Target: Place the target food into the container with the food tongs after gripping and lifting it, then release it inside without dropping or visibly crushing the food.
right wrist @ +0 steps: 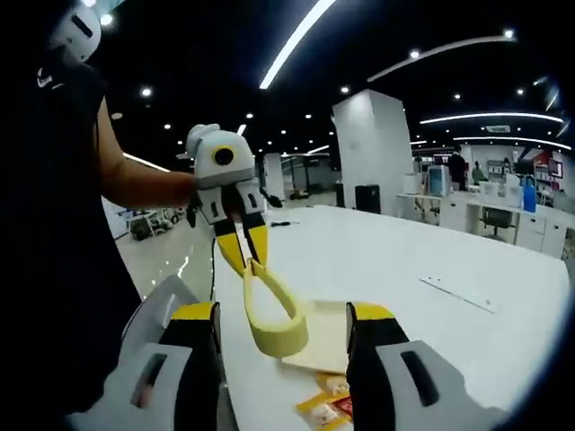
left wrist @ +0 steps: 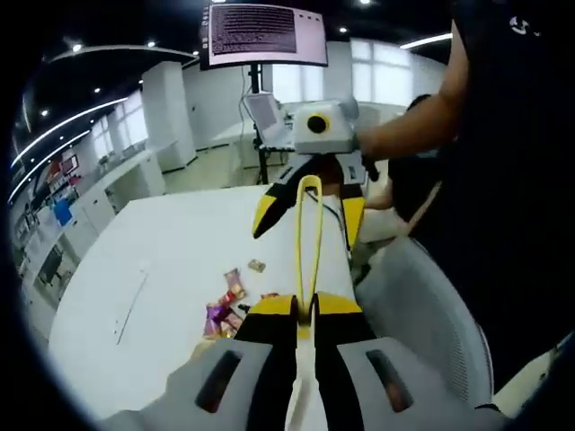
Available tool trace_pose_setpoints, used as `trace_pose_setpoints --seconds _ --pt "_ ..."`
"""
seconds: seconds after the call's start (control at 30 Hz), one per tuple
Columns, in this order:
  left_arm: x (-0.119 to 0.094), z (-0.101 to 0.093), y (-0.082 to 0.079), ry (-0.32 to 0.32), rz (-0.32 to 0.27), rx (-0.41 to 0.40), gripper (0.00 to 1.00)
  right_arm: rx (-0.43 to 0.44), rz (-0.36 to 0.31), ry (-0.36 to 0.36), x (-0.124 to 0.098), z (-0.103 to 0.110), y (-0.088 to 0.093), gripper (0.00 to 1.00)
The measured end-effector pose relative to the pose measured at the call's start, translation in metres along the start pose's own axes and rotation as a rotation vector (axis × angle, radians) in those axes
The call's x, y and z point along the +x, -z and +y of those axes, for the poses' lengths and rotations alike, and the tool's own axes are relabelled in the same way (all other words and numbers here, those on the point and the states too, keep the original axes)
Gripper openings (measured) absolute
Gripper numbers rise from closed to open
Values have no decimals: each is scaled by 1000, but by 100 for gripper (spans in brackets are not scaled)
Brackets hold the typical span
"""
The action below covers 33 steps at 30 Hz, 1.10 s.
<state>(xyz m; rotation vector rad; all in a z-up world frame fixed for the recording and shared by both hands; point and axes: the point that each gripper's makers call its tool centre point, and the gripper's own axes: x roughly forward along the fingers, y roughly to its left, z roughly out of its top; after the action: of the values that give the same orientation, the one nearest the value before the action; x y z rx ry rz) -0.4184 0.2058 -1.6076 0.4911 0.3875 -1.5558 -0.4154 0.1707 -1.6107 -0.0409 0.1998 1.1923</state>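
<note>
Yellow food tongs (left wrist: 310,235) pinched in left hand-held gripper (left wrist: 305,310), above white worktop (left wrist: 180,260).
Right hand-held gripper (right wrist: 283,319) wide open, holding nothing; snack packets (left wrist: 229,305) clearer from left gripper view.

You're holding the yellow tongs (left wrist: 310,235) up in the air over the white table (left wrist: 171,260). In the left gripper view they're sticking straight out from your left gripper (left wrist: 305,310), which is clamping their handle end, arms spread into a narrow loop. In the right gripper view the tongs (right wrist: 269,310) are hanging below that gripper. The wrapped snacks (left wrist: 229,301) are lying scattered on the table underneath.
</note>
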Motion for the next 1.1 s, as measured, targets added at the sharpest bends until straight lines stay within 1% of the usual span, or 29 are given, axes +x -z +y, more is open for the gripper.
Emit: trace_pose_setpoints --seconds 0.07,0.1,0.17,0.3,0.37,0.43,0.67,0.77,0.8,0.9,1.0,1.03,1.07,1.1 --pt "0 0 -7 4 -27 -8 0 27 -14 -24 3 5 -4 49" --pt "0 0 -8 4 -31 -10 0 41 -24 -35 4 7 -6 48" --pt "0 -1 -11 12 -40 -10 0 38 -33 -34 6 8 -9 47" --pt "4 -4 -15 33 -68 -37 0 56 -61 -62 9 14 -17 41" --pt "6 -8 -18 54 -85 -48 0 64 -66 -72 12 15 -19 41" --pt "7 -9 -19 59 -92 -51 0 88 -66 -87 14 16 -18 42" --pt "10 -12 -21 82 -97 -67 1 96 -83 -121 20 24 -23 35" --pt "10 -11 -23 87 -99 -75 1 85 -84 -131 22 26 -24 28" --pt "10 -11 -22 86 -93 -74 1 81 -89 -132 22 26 -25 27" --pt "11 -11 -23 89 -98 -79 1 85 -88 -129 22 25 -25 28" --pt "10 -10 -22 87 -95 -78 1 85 -88 -147 23 29 -25 24" --pt "10 -11 -21 91 -93 -79 1 84 -88 -144 23 29 -25 23" --pt "10 -11 -21 93 -93 -77 2 96 -82 -151 23 30 -23 21" --pt "10 -12 -20 99 -90 -75 2 134 -64 -173 23 33 -21 20"
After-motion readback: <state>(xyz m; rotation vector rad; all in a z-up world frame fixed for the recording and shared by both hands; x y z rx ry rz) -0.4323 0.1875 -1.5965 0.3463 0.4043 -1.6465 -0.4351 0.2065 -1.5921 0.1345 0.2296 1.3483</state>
